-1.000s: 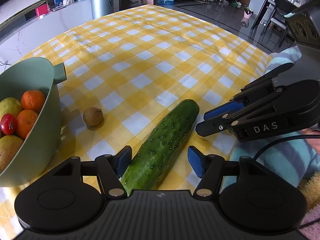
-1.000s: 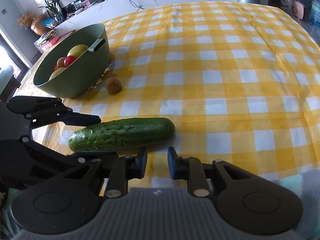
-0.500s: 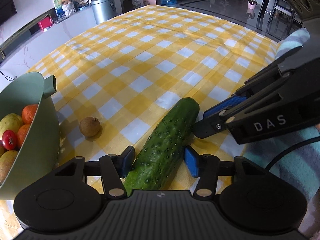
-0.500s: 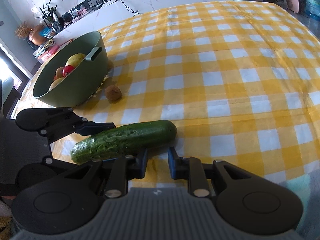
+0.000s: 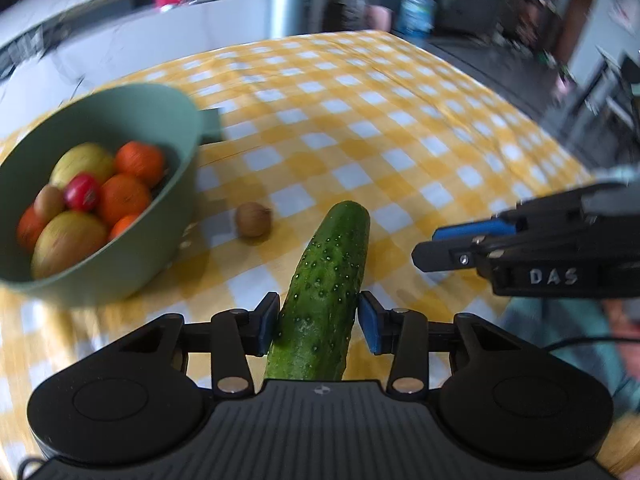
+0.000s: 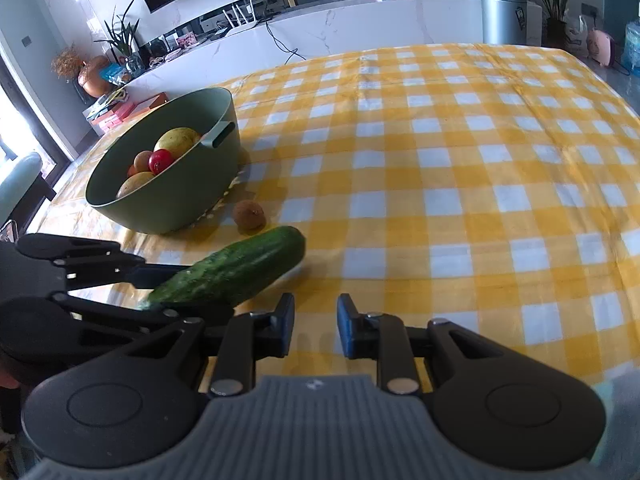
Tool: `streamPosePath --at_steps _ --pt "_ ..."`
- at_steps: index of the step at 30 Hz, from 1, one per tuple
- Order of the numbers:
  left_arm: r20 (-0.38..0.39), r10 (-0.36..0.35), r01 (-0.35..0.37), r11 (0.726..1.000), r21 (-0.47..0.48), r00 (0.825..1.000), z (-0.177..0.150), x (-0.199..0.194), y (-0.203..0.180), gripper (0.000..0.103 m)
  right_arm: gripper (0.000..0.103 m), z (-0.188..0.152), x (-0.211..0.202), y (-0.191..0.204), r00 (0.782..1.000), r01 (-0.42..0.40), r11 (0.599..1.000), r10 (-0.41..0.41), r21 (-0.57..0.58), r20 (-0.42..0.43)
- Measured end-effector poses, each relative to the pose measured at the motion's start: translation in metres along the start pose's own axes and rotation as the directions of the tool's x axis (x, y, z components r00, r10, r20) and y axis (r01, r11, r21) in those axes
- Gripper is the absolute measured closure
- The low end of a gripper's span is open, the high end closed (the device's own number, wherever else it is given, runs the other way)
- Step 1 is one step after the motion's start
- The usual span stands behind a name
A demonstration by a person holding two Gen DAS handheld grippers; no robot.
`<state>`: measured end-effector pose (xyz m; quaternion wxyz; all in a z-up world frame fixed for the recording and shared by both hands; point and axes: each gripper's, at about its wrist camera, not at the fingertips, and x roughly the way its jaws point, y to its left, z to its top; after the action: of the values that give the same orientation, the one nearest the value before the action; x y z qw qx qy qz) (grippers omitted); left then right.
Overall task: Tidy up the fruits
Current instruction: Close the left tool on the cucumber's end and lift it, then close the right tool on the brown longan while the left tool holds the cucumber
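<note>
My left gripper [image 5: 318,322] is shut on a green cucumber [image 5: 324,292] and holds it lifted above the checked cloth; the cucumber also shows in the right wrist view [image 6: 236,270]. A green bowl [image 5: 176,216] at the left holds oranges, pears, a red fruit and a kiwi; it also shows in the right wrist view [image 6: 180,196]. A small brown fruit [image 5: 253,219] lies on the cloth beside the bowl, also in the right wrist view [image 6: 249,217]. My right gripper [image 6: 315,326] is open a little and empty, near the table's front edge.
The yellow and white checked tablecloth [image 6: 460,184] covers the table. A marble counter [image 6: 360,28], a metal bin [image 6: 502,14] and plants stand beyond the far edge. Chairs [image 5: 616,92] stand at the right.
My left gripper has closed on the cucumber and lifted it, swinging toward the bowl. The right gripper has drawn back a little from the cucumber.
</note>
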<state>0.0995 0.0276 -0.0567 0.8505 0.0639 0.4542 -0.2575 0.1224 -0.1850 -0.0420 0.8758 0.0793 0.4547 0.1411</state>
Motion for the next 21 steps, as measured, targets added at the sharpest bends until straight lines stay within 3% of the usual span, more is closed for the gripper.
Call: streamPosePath --at_steps 4,10,17,21 --pt "0.032 0.062 -0.06 0.997 -0.058 0.998 -0.005 -0.011 0.009 0.059 0.082 0.01 0.005 0.009 1.0 -0.006 0.999 0.007 -0.052 0.02" --pt "0.017 0.109 -0.106 0.987 -0.124 0.994 -0.01 -0.015 0.021 0.06 0.08 0.028 0.018 0.033 0.997 -0.024 0.982 0.038 -0.187 0.067" --pt "-0.055 0.081 -0.089 0.983 -0.16 0.995 -0.016 -0.001 0.029 0.06 0.078 0.04 0.051 0.047 0.997 -0.034 0.968 0.048 -0.249 0.053" --pt "-0.012 0.05 -0.052 0.981 -0.187 0.999 -0.016 -0.003 0.03 0.055 0.076 0.041 0.062 0.048 0.997 -0.053 0.969 0.067 -0.24 0.05"
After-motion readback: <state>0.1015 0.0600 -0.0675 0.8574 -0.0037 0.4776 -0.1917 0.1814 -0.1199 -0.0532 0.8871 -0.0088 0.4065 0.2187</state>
